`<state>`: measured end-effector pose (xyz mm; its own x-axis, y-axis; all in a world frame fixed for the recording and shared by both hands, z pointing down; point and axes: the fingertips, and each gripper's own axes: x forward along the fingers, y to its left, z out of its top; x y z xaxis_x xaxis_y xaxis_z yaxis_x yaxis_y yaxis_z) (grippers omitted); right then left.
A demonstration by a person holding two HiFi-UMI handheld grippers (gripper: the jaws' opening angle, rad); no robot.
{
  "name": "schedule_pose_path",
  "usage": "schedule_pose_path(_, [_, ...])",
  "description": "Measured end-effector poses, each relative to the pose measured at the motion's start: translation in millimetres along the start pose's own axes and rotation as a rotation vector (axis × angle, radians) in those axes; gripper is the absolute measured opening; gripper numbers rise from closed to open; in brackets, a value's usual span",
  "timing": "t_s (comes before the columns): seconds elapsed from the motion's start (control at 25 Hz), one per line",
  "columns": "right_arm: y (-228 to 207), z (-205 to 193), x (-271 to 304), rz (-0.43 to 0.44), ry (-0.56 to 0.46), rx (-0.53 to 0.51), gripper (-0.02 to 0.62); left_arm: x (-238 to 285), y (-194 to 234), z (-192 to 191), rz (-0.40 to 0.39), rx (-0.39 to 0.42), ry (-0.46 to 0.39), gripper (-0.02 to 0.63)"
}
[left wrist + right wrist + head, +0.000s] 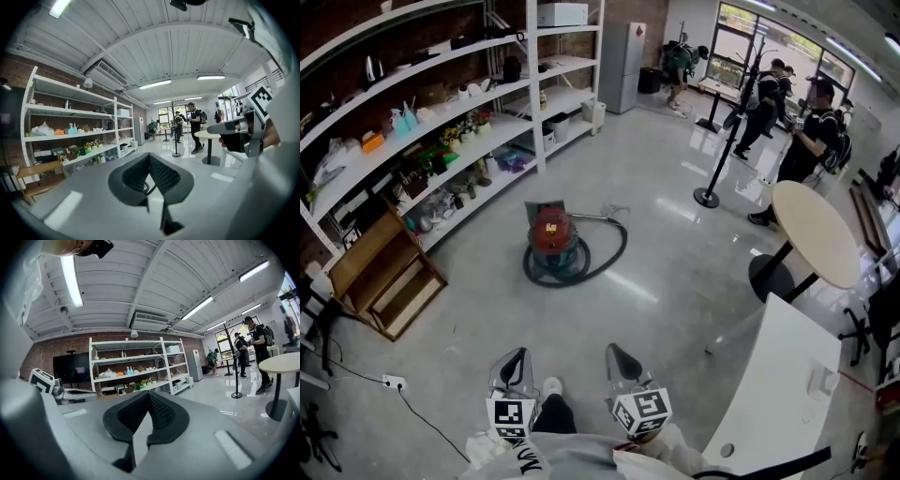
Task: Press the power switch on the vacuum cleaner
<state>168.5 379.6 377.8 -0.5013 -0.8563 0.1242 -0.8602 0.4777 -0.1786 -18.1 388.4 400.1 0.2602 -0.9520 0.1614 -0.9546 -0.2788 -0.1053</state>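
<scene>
Closest to me, at the bottom of the head view, the left gripper (pixel 517 358) and the right gripper (pixel 620 355) are held low and side by side in front of the person's body. Each gripper's own view shows its black ribbed pads pressed together at the tips with nothing between them, left (pixel 150 157) and right (pixel 149 393) alike. That suits a button press, so I would keep whichever one I use closed and lead with its blunt tip. Ahead lies a stretch of bare glossy grey floor (pixel 656 309). Then, left of centre in the frame and well apart from both grippers, stands the red canister vacuum cleaner (pixel 550 232), with its dark hose (pixel 598 266) looped on the floor around its base. Neither gripper view shows it, since both point out across the room. From this far I cannot pick out the power switch on its top, so I judge the job right now is the approach. I would walk in, tip one gripper downward until the lid fills its view, and step clear of the hose loop. Then I would find the switch and press straight down on it so the canister does not roll. Beyond it, the white metal shelving (pixel 534 84) runs along the upper left.
</scene>
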Motion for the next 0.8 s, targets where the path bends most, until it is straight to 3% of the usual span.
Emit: schedule_pose_path(0.8, [-6.8, 23.8, 130.8, -0.023, 0.018, -0.013, 0.0, 104.5, 92.8, 13.0, -0.022, -0.019, -0.002, 0.0])
